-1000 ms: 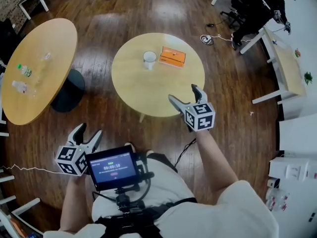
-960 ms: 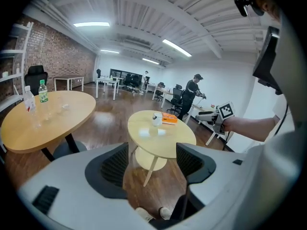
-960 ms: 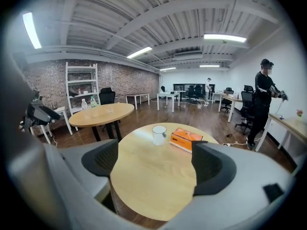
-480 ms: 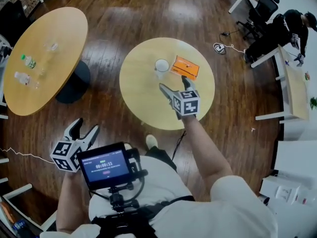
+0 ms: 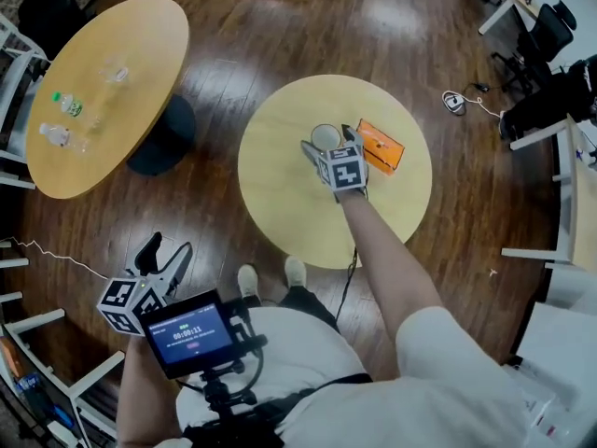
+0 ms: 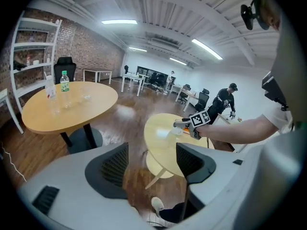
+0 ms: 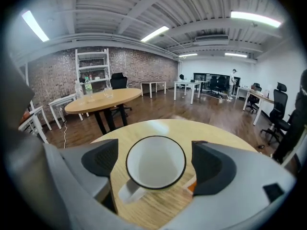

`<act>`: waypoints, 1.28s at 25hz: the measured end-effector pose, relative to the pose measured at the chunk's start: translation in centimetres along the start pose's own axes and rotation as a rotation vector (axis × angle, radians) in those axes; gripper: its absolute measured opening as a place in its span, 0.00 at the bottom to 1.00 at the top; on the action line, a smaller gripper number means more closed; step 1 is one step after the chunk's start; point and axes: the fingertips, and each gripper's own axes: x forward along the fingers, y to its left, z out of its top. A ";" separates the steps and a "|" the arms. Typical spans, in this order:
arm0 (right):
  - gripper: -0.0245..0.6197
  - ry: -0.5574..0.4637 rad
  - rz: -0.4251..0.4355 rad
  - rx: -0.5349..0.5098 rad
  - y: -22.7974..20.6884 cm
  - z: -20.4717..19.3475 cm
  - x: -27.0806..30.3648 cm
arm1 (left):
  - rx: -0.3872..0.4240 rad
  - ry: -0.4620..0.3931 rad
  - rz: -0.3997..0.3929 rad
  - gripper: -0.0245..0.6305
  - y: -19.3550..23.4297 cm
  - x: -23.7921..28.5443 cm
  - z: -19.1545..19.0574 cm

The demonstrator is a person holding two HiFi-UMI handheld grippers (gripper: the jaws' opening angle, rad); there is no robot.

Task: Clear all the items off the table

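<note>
Right gripper view: mug (image 7: 155, 164) with handle

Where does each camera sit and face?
Head view: head-mounted, steeply down onto round table; shows arms, left hand-held gripper, right hand-held gripper.
Left gripper view: on the left one, toward that table; its open jaws show.
Right gripper view: on the right one, at the mug between its open jaws.
Shared: head and right views show the mug.
</note>
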 end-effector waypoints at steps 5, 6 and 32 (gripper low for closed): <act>0.80 0.064 0.003 0.003 0.0 -2.2 3.2 | -0.024 -0.017 0.082 0.52 0.2 -0.6 -0.1; 0.80 0.060 -0.002 -0.010 0.2 -2.3 3.4 | -0.031 -0.016 0.097 0.52 0.4 -0.8 -0.2; 0.70 -0.091 0.176 -0.252 4.1 4.0 -5.0 | -0.045 -0.024 0.122 0.52 -0.7 -0.4 -0.3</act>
